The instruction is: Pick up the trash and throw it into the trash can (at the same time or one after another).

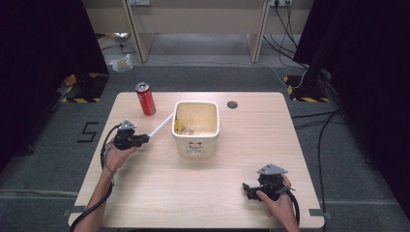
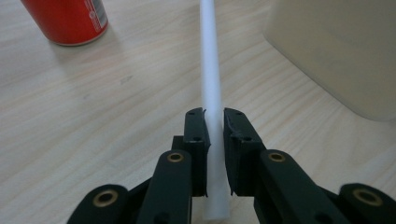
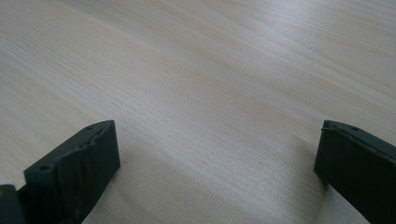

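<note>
While I watch from above, my left gripper [image 1: 145, 139] clamps a white tube [image 1: 161, 126] slanting toward the tub [image 1: 196, 147], near the can [image 1: 145, 98]; left gripper view: pads [image 2: 196, 135] pinch the tube [image 2: 211, 84]; right gripper view: right gripper [image 3: 215, 154] gapes wide over bare table [image 3: 210, 70].

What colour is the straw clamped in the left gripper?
White, plain; the straw shows best in the left gripper view, between the left gripper pads.

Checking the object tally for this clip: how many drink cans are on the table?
1. The red can stands upright near the table's far left edge, left of the cream bin and beyond the left gripper. Another could lie hidden inside the bin.
</note>
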Action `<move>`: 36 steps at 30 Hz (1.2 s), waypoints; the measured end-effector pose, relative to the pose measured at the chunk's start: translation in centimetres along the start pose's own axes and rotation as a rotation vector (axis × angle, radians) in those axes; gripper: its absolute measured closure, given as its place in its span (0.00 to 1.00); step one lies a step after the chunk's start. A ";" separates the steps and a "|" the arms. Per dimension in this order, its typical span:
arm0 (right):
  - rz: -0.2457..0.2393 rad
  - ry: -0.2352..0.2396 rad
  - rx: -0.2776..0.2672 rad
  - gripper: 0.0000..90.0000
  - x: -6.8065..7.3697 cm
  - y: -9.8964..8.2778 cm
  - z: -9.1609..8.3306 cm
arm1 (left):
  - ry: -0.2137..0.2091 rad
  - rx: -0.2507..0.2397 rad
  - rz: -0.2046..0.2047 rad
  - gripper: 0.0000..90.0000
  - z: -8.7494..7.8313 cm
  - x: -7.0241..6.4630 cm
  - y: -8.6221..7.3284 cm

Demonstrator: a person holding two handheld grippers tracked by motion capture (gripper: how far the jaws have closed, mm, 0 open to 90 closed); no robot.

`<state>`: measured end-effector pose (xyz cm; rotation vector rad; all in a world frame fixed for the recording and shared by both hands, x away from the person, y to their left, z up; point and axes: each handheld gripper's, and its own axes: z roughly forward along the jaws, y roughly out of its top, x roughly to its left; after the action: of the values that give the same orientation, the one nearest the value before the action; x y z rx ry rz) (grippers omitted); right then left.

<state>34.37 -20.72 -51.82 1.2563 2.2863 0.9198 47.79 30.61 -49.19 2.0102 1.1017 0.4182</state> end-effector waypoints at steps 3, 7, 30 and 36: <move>0.000 0.000 0.000 0.00 0.0 0.0 0.0 | -0.009 -0.017 0.004 0.88 -0.9 -0.2 0.5; 0.000 0.000 0.000 0.00 0.0 0.0 0.0 | -0.021 -0.036 0.016 0.88 -2.2 -0.5 1.3; 0.000 0.000 0.000 0.00 0.0 0.0 0.0 | -0.063 -0.104 0.086 0.88 -9.2 -2.0 5.1; 0.000 0.000 0.000 0.00 0.0 0.0 0.0 | -0.107 -0.116 0.123 0.88 -10.4 -3.4 5.8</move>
<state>34.37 -20.71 -51.82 1.2565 2.2860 0.9197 42.82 31.05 -37.86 1.9797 0.8718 0.4230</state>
